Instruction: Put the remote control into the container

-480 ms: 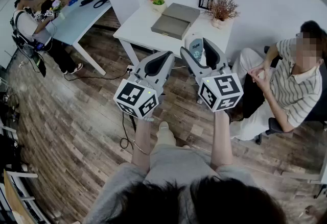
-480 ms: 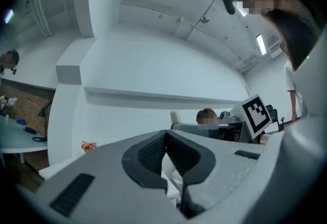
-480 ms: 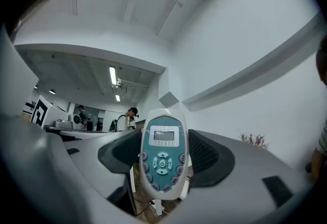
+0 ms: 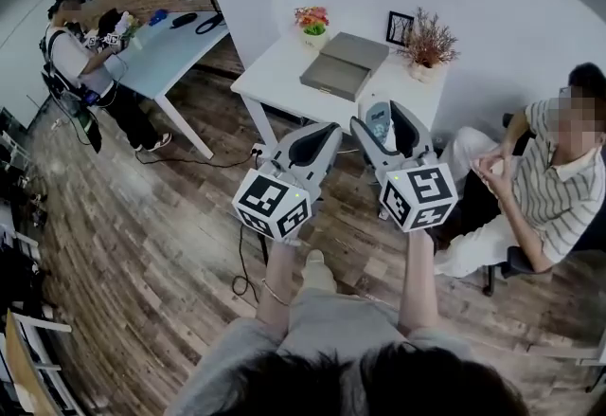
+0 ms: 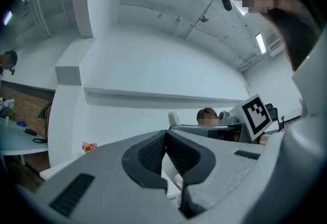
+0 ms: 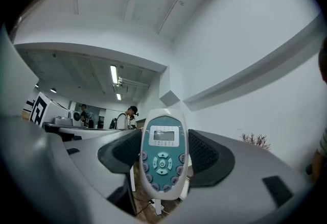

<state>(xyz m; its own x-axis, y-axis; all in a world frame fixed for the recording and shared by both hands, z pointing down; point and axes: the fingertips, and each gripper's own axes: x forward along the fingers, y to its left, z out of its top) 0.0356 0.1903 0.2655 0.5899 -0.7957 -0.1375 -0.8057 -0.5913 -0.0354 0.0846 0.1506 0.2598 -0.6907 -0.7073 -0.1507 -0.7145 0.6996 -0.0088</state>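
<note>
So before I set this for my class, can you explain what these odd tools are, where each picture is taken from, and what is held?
A person holds two hand tools, each a two-jaw gripper. The head view comes from a camera on their head, looking down; the other two come from cameras riding on the grippers. The right gripper clamps a teal-and-white remote control between its pads. The left gripper is shut and empty. Ahead stands a white table bearing a flat grey container, a pot of flowers and a dried plant.
</note>
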